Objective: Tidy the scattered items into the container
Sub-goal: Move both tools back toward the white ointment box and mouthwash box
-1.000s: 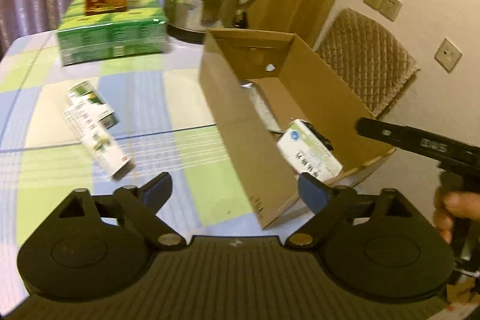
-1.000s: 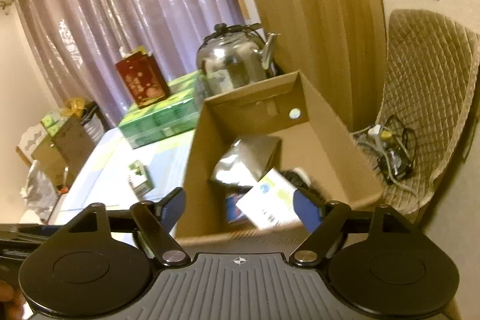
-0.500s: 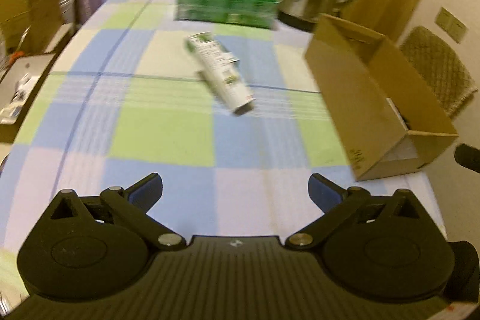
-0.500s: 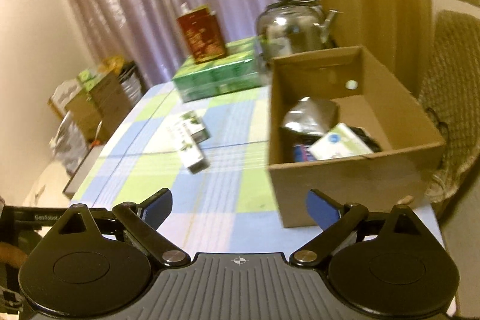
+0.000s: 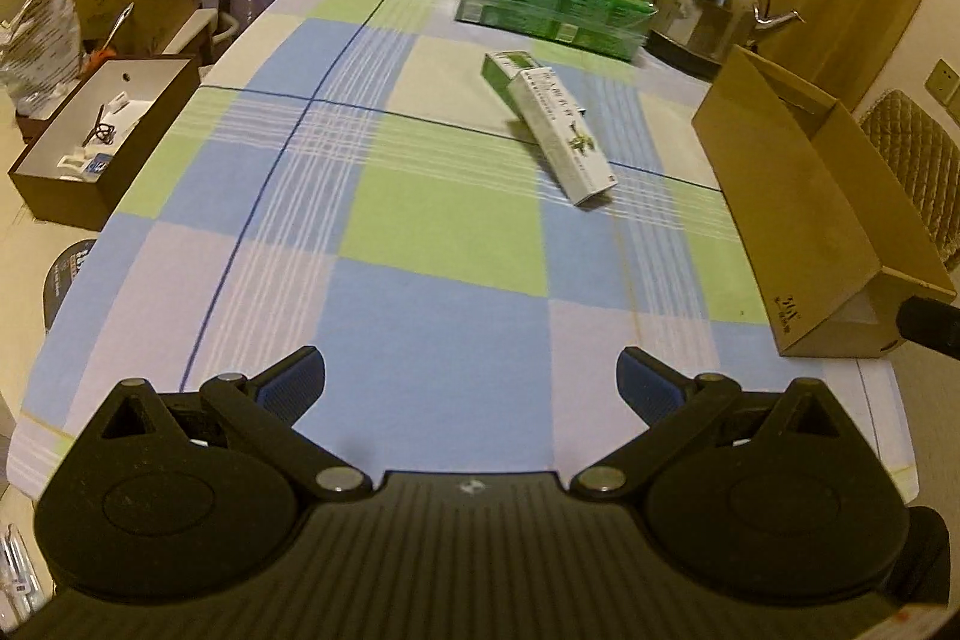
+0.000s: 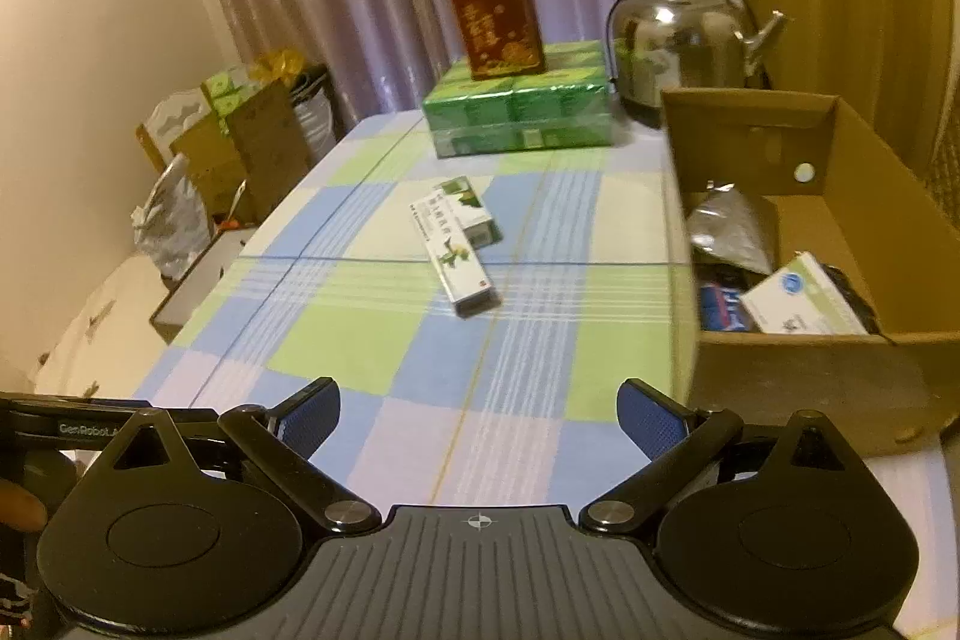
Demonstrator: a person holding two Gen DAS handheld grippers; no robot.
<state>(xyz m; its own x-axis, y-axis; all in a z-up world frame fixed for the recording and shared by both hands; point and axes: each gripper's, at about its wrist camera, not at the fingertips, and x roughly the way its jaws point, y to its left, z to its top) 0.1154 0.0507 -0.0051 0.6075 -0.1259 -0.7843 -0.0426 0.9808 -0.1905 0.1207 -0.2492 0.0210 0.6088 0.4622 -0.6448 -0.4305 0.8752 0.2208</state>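
A long white-and-green box (image 5: 564, 133) (image 6: 455, 253) lies on the checked tablecloth, partly on a smaller green box (image 5: 503, 67) (image 6: 471, 214). The open cardboard box (image 5: 804, 196) (image 6: 840, 214) stands at the table's right edge and holds a silver pouch (image 6: 729, 229), a white packet (image 6: 801, 295) and a blue item (image 6: 723, 310). My left gripper (image 5: 471, 379) is open and empty above the near table edge. My right gripper (image 6: 480, 415) is open and empty, near the cardboard box's front left corner.
A stack of green packs (image 5: 549, 7) (image 6: 519, 112) with a red carton (image 6: 495, 19) on top stands at the far end, next to a steel kettle (image 5: 699, 7) (image 6: 687, 40). Boxes and bags (image 5: 102, 124) sit on the floor to the left. A padded chair (image 5: 918, 160) stands right.
Both grippers have pulled back from the cardboard box toward the near edge of the table, so more of the tablecloth and the two loose boxes shows. Both stayed open.
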